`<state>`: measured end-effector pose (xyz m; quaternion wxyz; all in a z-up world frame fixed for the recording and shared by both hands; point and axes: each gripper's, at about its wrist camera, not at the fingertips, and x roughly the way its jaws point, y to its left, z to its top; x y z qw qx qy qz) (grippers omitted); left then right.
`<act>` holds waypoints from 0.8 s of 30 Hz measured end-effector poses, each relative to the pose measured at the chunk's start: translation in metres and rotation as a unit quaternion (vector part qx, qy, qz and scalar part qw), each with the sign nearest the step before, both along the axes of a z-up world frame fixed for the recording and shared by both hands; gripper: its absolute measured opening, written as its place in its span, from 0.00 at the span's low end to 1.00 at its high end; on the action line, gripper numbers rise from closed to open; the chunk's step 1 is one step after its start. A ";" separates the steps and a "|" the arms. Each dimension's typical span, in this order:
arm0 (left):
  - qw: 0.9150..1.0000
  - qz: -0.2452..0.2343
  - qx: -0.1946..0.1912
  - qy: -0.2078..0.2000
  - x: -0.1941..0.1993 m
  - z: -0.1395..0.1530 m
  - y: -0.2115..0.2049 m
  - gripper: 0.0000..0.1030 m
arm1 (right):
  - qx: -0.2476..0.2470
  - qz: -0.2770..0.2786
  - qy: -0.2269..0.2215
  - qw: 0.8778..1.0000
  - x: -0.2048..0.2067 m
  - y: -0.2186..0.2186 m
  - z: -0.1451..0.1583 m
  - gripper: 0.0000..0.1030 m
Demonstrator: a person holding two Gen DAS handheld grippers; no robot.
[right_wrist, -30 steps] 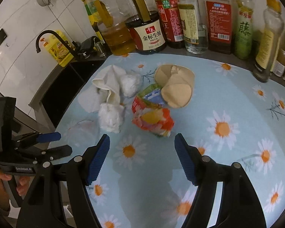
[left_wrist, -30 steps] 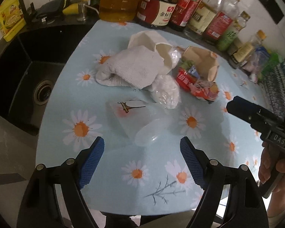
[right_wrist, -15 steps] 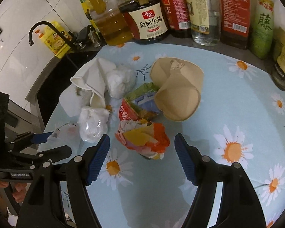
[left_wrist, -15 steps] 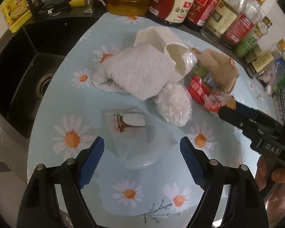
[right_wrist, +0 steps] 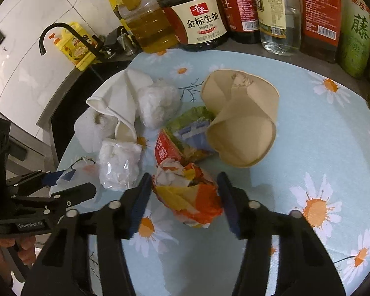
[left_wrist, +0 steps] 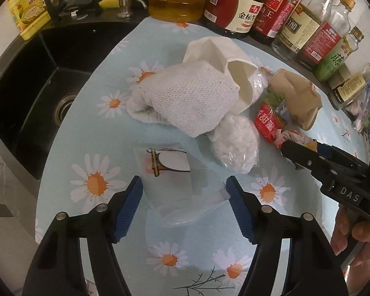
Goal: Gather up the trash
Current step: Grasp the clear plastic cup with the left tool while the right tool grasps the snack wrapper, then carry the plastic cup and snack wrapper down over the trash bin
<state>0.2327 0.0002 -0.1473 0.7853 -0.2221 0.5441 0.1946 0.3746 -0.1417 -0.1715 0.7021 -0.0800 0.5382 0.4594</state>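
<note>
A flattened clear plastic cup [left_wrist: 182,185] with a printed picture lies on the daisy tablecloth [left_wrist: 98,123]. My left gripper [left_wrist: 185,204] is open with the cup between its jaws; it also shows in the right wrist view [right_wrist: 69,185]. A crumpled orange and yellow wrapper [right_wrist: 187,194] lies between the open jaws of my right gripper [right_wrist: 183,202], which also shows in the left wrist view [left_wrist: 305,153]. Behind lie a white cloth [left_wrist: 190,101], a crushed white paper cup [left_wrist: 224,61], two bags of white stuff [left_wrist: 234,143] [right_wrist: 157,103], a red snack packet [right_wrist: 182,140] and a crushed brown paper cup [right_wrist: 239,123].
A row of sauce and oil bottles [right_wrist: 204,17] stands along the back of the counter. A black sink [left_wrist: 24,93] with a black tap [right_wrist: 61,34] lies to the left. A yellow detergent bottle [left_wrist: 27,14] stands behind the sink.
Both grippers moved forward and down. The clear cup now sits between the left jaws and the orange wrapper between the right jaws. Both sets of jaws have narrowed somewhat.
</note>
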 end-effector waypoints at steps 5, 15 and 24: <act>1.000 0.004 0.002 -0.004 -0.003 0.001 -0.001 0.65 | 0.006 0.007 0.004 1.000 -0.002 -0.003 0.000 0.49; 1.000 0.003 -0.002 -0.014 -0.014 0.006 -0.003 0.65 | 0.015 0.001 0.015 1.000 -0.009 -0.011 0.007 0.49; 0.999 -0.025 -0.004 -0.038 -0.033 0.021 0.001 0.65 | 0.015 -0.026 -0.001 1.000 -0.037 -0.015 0.021 0.49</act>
